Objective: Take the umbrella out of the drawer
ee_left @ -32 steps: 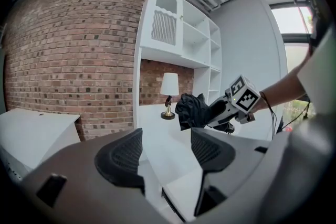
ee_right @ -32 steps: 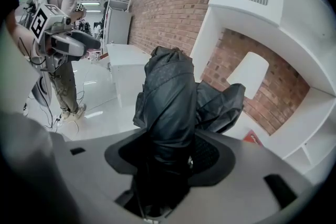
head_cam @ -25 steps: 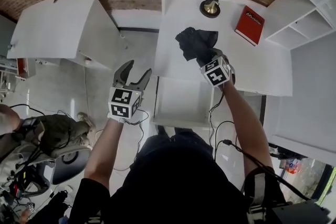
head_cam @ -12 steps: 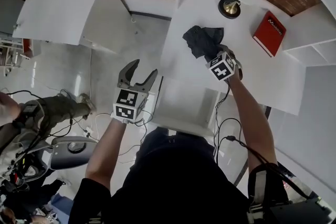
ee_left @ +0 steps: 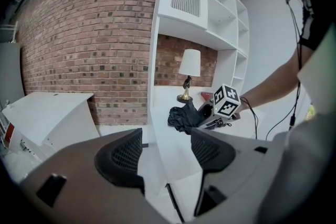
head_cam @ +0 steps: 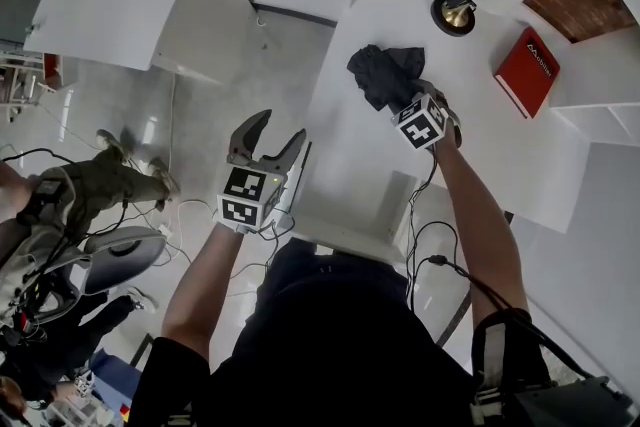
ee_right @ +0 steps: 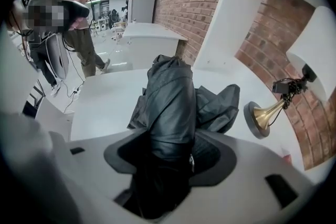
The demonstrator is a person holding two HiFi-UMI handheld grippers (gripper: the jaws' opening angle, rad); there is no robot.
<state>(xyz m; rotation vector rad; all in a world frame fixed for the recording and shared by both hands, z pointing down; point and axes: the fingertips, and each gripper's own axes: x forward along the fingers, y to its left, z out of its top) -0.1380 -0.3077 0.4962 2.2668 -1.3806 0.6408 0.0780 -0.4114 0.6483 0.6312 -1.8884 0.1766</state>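
On the white desk top [head_cam: 345,140]: a black folded umbrella [head_cam: 383,73] sits crumpled, its loose cloth spread on the surface, out of the drawer.
Right gripper [ee_right: 169,150]: pointing steeply down at the desk. Its jaws stand fairly wide yet grip the umbrella's bundled body, with the pads against the cloth on both sides. They have just eased a touch wider.
Left gripper [head_cam: 275,129]: jaws spread apart with nothing between them, held over the floor by the desk's left edge and well apart from the umbrella.
Drawer [head_cam: 350,233]: white, pulled out below the desk's front edge, between the two arms.
Behind the umbrella: a lamp [head_cam: 455,12] with a brass base and white shade, and a red book [head_cam: 527,71] further right.
Backdrop: a brick wall [ee_left: 79,34]. The right gripper view shows a person [ee_right: 81,18] standing across the room.
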